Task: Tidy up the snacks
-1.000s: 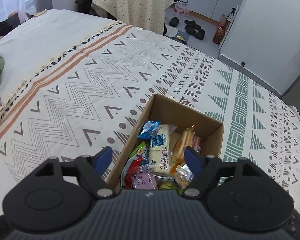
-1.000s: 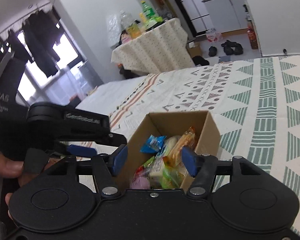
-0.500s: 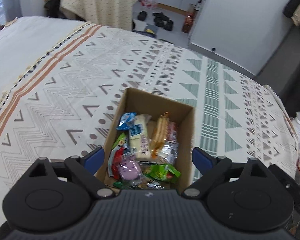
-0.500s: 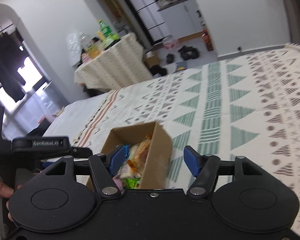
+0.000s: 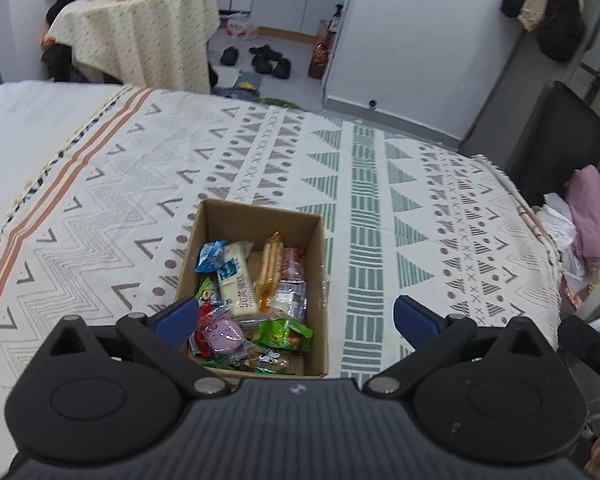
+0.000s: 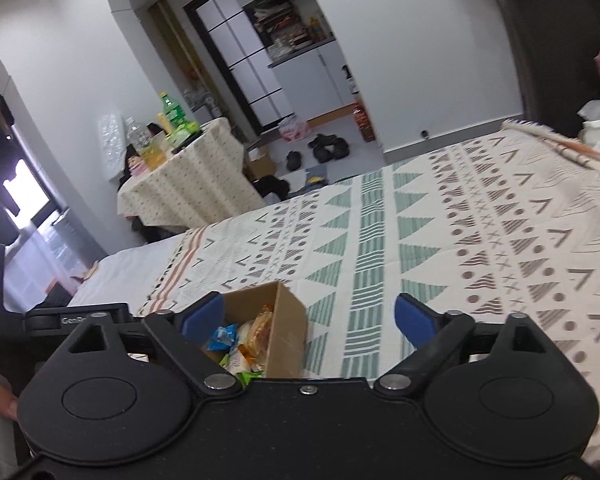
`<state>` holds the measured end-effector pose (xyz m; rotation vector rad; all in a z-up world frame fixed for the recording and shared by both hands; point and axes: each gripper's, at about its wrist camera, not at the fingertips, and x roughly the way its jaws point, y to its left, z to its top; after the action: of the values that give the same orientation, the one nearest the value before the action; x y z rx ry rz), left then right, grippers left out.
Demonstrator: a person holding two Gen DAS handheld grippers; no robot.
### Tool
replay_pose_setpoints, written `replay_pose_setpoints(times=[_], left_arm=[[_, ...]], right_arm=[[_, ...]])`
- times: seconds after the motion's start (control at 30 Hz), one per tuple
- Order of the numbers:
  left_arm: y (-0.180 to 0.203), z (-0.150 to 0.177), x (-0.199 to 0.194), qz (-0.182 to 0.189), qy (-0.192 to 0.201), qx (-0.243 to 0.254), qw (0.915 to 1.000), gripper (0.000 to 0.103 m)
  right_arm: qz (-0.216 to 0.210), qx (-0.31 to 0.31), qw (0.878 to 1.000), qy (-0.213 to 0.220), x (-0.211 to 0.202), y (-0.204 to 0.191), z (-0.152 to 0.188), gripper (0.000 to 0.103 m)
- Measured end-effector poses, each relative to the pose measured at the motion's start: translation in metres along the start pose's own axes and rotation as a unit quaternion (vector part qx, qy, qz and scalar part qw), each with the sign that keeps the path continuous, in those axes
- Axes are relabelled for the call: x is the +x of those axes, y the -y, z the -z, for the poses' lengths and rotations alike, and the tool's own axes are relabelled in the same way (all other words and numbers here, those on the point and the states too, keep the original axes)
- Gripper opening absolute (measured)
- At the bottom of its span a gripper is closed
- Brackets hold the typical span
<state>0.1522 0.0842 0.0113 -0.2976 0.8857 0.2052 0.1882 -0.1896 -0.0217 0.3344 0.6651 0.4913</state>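
Observation:
An open cardboard box (image 5: 315, 264) sits on the patterned bedspread (image 5: 380, 184), holding several wrapped snacks: a white bar (image 5: 236, 280), an orange cracker pack (image 5: 270, 268), a purple pack (image 5: 222, 330), a green pack (image 5: 286, 330). My left gripper (image 5: 296, 316) is open and empty, above the box's near end. My right gripper (image 6: 308, 318) is open and empty, right of the box (image 6: 286, 328), over the bedspread (image 6: 420, 240). The left gripper's body (image 6: 72, 318) shows at the right wrist view's left edge.
A cloth-covered table (image 5: 140, 28) with bottles stands beyond the bed. Shoes (image 5: 266, 58) lie on the floor. A black chair (image 5: 556, 140) and pink clothing (image 5: 588, 216) are at the bed's right edge. A white wall (image 5: 420, 40) stands behind.
Both grippers have swung to the right; the box now sits further left in both views. Both grippers' jaws have opened wider.

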Motion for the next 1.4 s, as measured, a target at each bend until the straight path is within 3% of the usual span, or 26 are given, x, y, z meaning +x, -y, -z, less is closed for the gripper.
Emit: replay_pose_setpoints(times=[0.2, 0.57, 1.4], left_arm=[[0.004, 0.010, -0.021, 0.006, 0.016, 0.016, 0.9997, 0.103], [0.008, 0.032, -0.057, 0.021, 0.025, 0.043, 0.9985, 0.103], [-0.001, 0.086, -0.115, 0.011, 0.034, 0.096, 0.9948, 0.103]], right_arm=[[0.017, 0.003, 1.000, 0.014, -0.022, 0.002, 0.008, 0.103], [0.022, 0.000, 1.000, 0.011, -0.057, -0.002, 0.019, 0.103], [0.038, -0.025, 0.999, -0.009, -0.118, -0.025, 0.057, 0.103]])
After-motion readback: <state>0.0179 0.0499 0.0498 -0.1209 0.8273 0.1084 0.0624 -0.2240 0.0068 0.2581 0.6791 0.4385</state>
